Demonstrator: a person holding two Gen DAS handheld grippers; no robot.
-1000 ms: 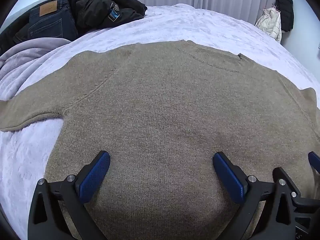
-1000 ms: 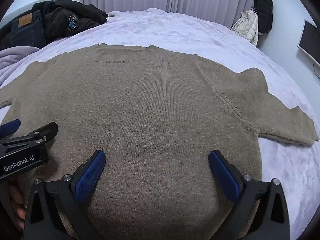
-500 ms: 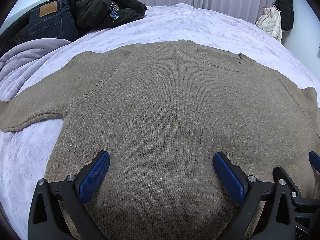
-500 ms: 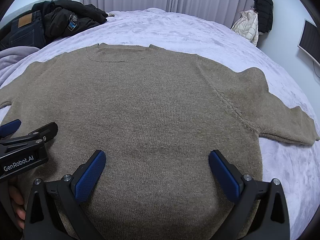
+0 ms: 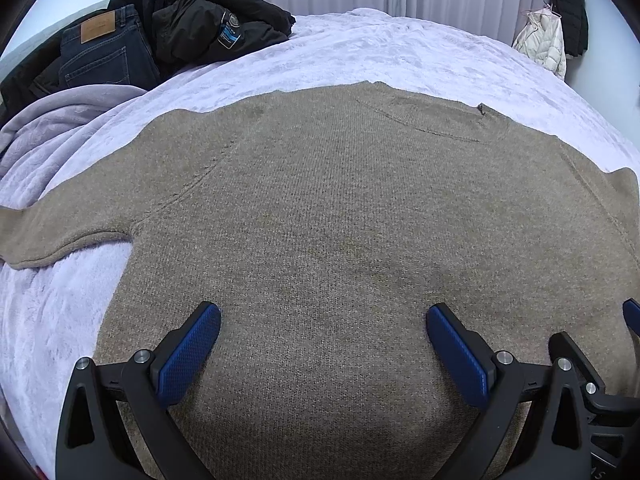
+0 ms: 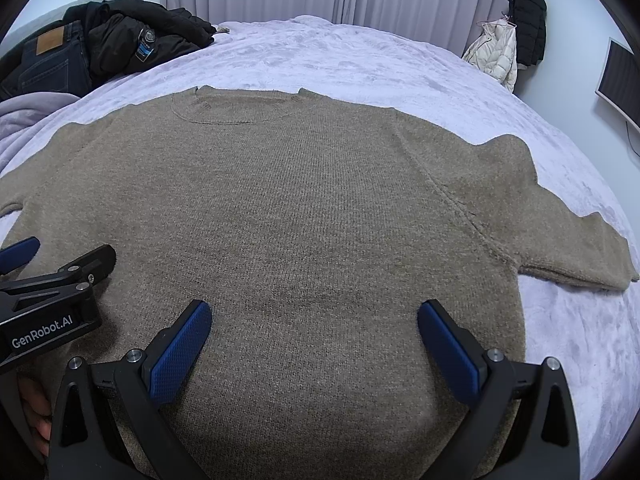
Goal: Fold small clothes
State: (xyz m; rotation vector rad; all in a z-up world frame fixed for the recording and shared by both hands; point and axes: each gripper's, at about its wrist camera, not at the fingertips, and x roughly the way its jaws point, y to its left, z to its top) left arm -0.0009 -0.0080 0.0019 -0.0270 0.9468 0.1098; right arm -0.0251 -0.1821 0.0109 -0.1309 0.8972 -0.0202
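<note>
Sweater [image 5: 340,220] flat on bed [image 5: 360,52] (unfolded); both grippers' jaws wide.

Taupe knit on a lilac bed

The sweater [image 5: 340,220] is showing a plain brown-taupe, fine ribbed knit, lying on the bed [image 5: 380,56] whose plush cover is glowing pale lilac. At the bed's far left corner, jeans [image 5: 104,56] are showing dark indigo with a tan patch, beside a black jacket [image 5: 208,24]. Each hand-held gripper [image 5: 320,352] [image 6: 312,348] is wearing blue textured pads on black.
</note>
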